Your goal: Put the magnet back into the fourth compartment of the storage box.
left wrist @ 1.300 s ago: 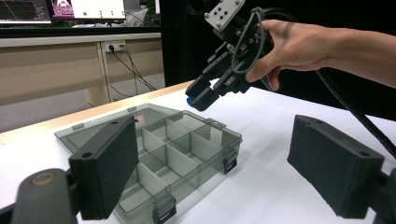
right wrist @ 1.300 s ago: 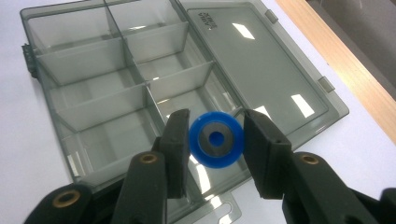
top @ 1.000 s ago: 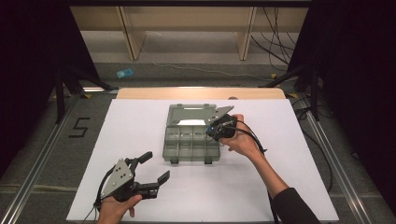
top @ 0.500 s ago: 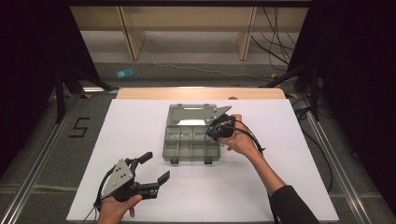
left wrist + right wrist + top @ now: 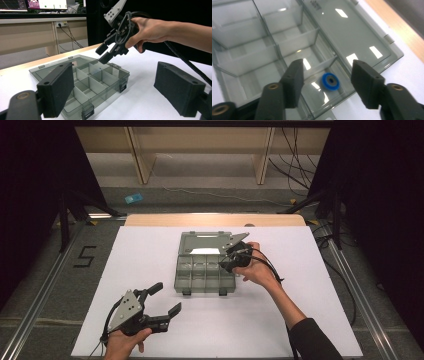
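A: Blue ring (image 5: 331, 81) lies flat on the floor of a corner cell of the box (image 5: 186, 270), the cell next the open lid (image 5: 352, 32). Nothing touches it.

B: Right tool (image 5: 325, 76)?

A: Hangs just above that cell, jaws about half open with the ring showing in the gap between them, clear of both pads. It holds nothing. The jaws have just been opening; in the high view a second ago the tool sat at the same spot over the box's right side.

B: So a drop-off, I'd judge. How to finish it clean?

A: Lift straight up so the pads miss the cell walls and don't drag the ring. Keep clear of the lid.

B: Left tool (image 5: 159, 299)?

A: Rests low on the desk (image 5: 300, 320), near the front edge, well apart from the box. Jaws wide open, empty. Same place as in the earlier frames.

B: Anything else changed?

A: Box and lid lie as before.
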The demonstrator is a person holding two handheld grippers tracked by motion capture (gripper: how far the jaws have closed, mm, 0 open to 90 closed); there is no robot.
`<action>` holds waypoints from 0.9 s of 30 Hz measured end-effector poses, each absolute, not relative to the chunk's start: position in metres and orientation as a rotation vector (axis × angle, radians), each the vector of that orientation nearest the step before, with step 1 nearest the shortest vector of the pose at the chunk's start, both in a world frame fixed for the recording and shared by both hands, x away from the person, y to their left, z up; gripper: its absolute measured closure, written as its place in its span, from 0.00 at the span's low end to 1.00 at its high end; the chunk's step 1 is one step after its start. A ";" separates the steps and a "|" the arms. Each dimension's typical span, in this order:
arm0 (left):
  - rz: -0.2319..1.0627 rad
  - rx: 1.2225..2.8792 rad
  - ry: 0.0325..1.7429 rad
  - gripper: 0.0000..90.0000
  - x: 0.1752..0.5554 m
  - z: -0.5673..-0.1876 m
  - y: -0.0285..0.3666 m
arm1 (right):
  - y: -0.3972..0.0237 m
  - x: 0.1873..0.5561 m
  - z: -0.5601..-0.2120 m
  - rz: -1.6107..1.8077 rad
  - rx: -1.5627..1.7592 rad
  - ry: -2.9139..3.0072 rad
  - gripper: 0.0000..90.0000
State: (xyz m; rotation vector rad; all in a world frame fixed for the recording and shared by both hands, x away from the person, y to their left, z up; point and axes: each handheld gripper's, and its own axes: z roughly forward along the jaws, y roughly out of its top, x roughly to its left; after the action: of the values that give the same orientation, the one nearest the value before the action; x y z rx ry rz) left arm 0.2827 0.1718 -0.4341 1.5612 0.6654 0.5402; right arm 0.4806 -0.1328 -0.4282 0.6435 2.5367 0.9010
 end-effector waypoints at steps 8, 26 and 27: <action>0.539 1.567 0.662 0.17 0.284 -0.434 0.170 | -0.139 0.465 -0.410 0.970 0.614 2.496 0.39; 0.534 1.563 0.653 0.17 0.285 -0.434 0.169 | -0.157 0.425 -0.390 1.157 0.676 2.430 0.31; 0.535 1.558 0.640 0.17 0.286 -0.434 0.169 | -0.159 0.422 -0.389 1.166 0.678 2.427 0.31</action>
State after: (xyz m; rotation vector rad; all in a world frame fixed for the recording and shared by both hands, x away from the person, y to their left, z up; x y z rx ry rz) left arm 0.2862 0.1685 -0.4338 1.5576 0.6403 0.5347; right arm 0.4219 -0.1591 -0.3891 0.6782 2.4268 1.1660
